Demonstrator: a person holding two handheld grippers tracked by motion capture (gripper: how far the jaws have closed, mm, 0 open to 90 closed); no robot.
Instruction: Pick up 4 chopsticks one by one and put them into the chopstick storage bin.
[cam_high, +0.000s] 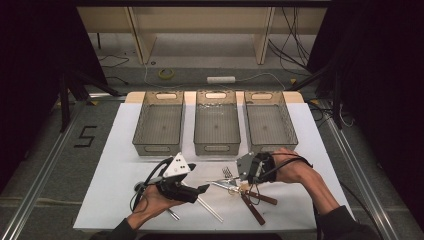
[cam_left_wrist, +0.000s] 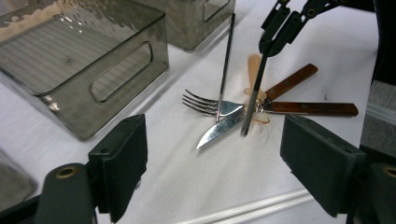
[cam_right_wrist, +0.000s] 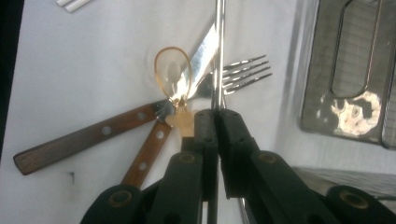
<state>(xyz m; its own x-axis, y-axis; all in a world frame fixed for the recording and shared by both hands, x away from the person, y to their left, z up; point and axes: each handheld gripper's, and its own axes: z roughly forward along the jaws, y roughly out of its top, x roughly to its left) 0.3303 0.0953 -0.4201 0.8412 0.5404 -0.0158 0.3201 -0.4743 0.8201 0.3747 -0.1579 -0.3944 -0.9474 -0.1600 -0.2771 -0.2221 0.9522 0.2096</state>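
Right gripper (cam_right_wrist: 216, 122) — fingers clamped on a metal rod (cam_right_wrist: 218, 56) over the cutlery pile (cam_right_wrist: 196, 88); left gripper (cam_left_wrist: 212, 163) — fingers wide apart, empty.

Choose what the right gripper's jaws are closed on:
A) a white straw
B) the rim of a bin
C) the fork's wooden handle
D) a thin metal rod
D: in the right gripper view the right gripper pinches a thin metal rod above the fork.
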